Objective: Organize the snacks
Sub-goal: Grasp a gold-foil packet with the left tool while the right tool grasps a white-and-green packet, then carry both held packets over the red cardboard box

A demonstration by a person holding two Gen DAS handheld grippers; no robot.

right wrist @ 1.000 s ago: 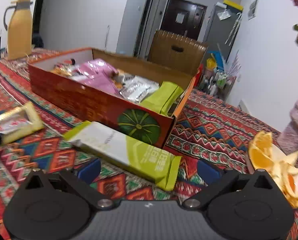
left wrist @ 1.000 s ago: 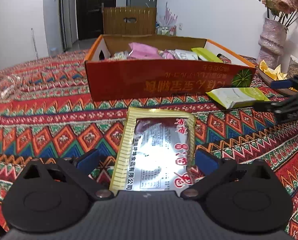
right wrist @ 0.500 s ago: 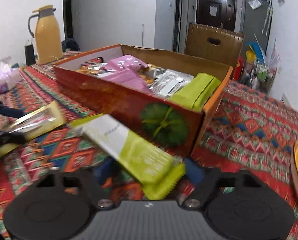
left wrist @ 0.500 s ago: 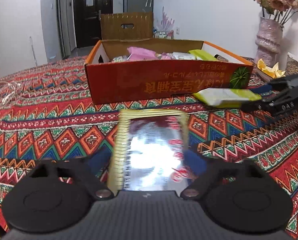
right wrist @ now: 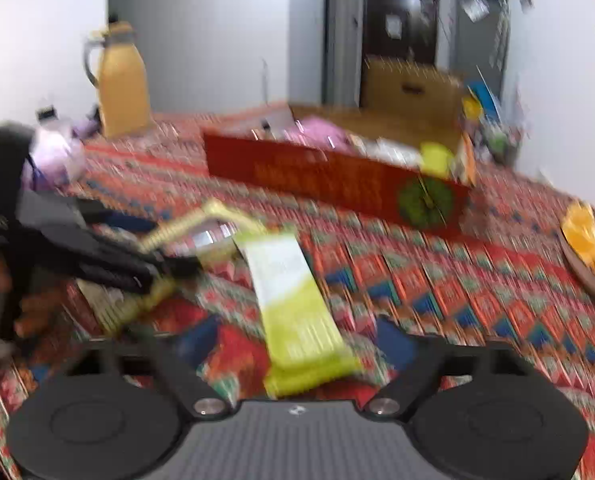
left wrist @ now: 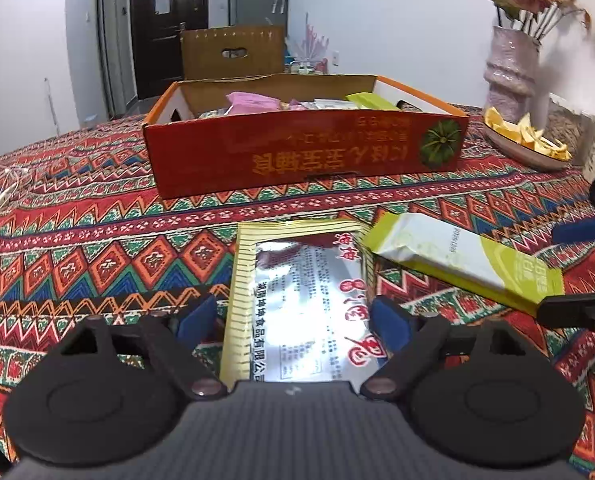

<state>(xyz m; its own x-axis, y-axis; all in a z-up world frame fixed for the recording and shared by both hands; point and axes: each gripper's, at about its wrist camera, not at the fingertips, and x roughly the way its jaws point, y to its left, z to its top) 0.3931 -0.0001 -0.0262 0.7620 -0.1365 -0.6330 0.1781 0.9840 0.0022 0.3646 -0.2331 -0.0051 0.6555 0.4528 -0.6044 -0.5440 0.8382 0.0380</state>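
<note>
A silver snack packet with a yellow rim [left wrist: 297, 300] lies flat on the patterned tablecloth, between the blue pads of my left gripper [left wrist: 293, 318]. Those jaws are opening and the pads stand just off the packet's edges. A green and white packet [right wrist: 293, 300] lies between the fingers of my right gripper [right wrist: 295, 338], whose jaws are also opening, clear of it. In the left wrist view this green packet [left wrist: 457, 260] touches the silver packet's far right corner, with the right gripper [left wrist: 549, 274] at its end. The red carton [left wrist: 305, 156] of snacks stands behind.
A plate of orange peel [left wrist: 525, 140] and a vase of flowers [left wrist: 509, 68] stand at the right. A yellow jug [right wrist: 121, 84] and a plastic bag [right wrist: 57, 152] are at the far left. A wooden chair [left wrist: 233, 52] is behind the carton. A thin cable [left wrist: 1, 196] lies left.
Both grippers narrowed onto their packets and have widened again. The right gripper swung left and drew the green packet away from the carton, up against the silver packet.
</note>
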